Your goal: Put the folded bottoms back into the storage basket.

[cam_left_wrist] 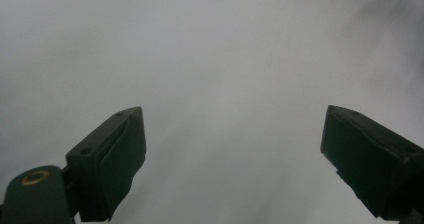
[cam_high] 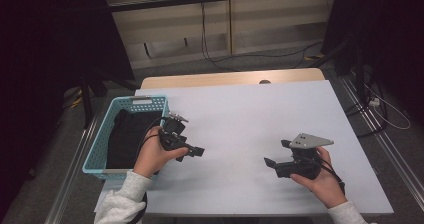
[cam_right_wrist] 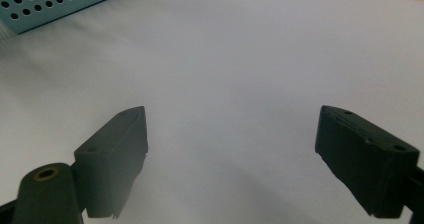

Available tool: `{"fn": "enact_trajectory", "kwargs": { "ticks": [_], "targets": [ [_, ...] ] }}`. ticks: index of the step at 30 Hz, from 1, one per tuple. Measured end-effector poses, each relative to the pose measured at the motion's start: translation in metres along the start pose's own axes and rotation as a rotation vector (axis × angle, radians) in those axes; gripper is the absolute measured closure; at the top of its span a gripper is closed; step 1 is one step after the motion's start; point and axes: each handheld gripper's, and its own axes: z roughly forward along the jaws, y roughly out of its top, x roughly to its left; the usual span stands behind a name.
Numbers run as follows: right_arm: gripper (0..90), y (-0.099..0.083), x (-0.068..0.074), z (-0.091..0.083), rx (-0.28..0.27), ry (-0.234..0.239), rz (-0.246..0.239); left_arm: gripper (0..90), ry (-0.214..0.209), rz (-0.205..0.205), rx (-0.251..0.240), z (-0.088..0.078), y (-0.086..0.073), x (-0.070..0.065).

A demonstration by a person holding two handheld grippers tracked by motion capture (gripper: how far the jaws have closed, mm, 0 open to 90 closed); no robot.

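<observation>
A light blue perforated basket (cam_high: 98,143) stands at the table's left edge with dark cloth (cam_high: 127,134) inside it. My left gripper (cam_high: 196,151) is held just right of the basket, low over the white table top (cam_high: 250,119). In the left gripper view its jaws stand wide apart around the left gripper (cam_left_wrist: 232,154) gap, with bare blurred white surface between them. My right gripper (cam_high: 275,156) is held near the table's front right and points left. In the right gripper view the right gripper (cam_right_wrist: 232,154) is open over bare white table, and the basket (cam_right_wrist: 60,1) shows far off.
A bare wooden strip (cam_high: 230,79) runs along the table's far edge. Beyond it lie cables on the floor (cam_high: 260,59) and dark stands at both sides. Metal rails (cam_high: 395,159) run along the table's right side.
</observation>
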Motion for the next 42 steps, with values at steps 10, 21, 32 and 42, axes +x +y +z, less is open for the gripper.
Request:
{"fn": "enact_trajectory", "kwargs": {
  "ticks": [10,21,32,42],
  "targets": [
    [13.1,-0.002,-0.001,-0.005,-0.001,-0.003,0.001,10.4,-0.002,-0.019,-0.037,0.001,-0.014,-0.003],
    [13.0,-0.009,-0.005,-0.015,0.004,-0.009,0.006,10.4,-0.016,-0.028,-0.058,0.009,-0.028,-0.003],
    [13.0,-0.016,-0.008,-0.019,0.025,-0.013,0.002,10.6,-0.014,-0.021,-0.07,0.011,-0.039,-0.002],
    [13.1,-0.02,-0.01,-0.022,0.034,-0.02,0.004,10.4,-0.031,-0.012,-0.082,0.014,-0.05,0.0]
  ]
}}
